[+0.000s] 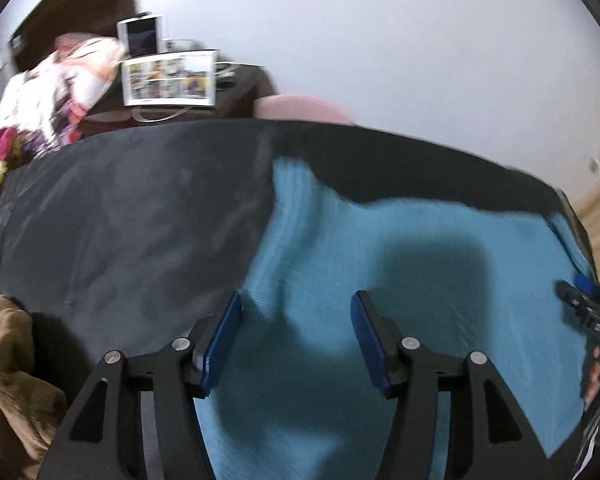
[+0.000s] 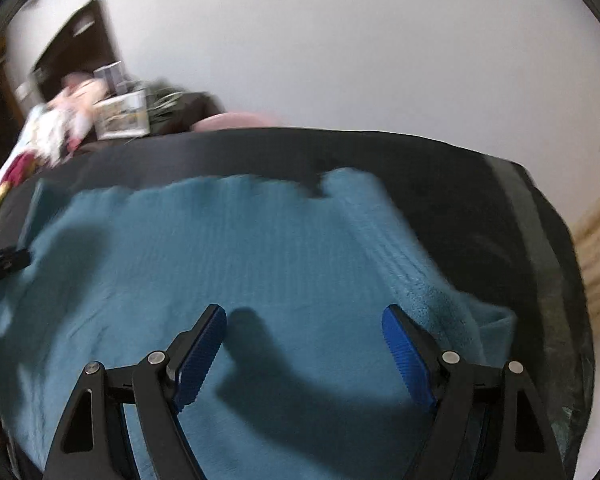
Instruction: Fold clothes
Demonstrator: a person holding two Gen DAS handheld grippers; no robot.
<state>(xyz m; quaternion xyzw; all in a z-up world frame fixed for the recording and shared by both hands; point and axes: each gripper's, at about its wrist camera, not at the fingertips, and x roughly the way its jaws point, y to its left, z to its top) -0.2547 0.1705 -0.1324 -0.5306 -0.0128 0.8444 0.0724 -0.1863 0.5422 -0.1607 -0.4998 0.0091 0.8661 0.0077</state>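
Fabric fills the space under both tools: a teal ribbed knit garment [image 1: 400, 300] lies spread flat on a dark grey cloth-covered table [image 1: 120, 220]. The left gripper [image 1: 296, 320] hangs over it with its blue ribbed pads [image 1: 220, 344] spread apart, nothing between them, the garment's left edge just beyond the left pad. The right gripper [image 2: 304, 332] likewise stands with blue pads [image 2: 408, 360] wide apart and empty above the garment [image 2: 240, 260], whose bunched right edge lies just past the right pad. A brown fuzzy cloth [image 1: 8, 380] sits left of the left fingers (both views are blurred). Far beyond the fingertips lies a pile of patterned clothes [image 1: 56, 92].
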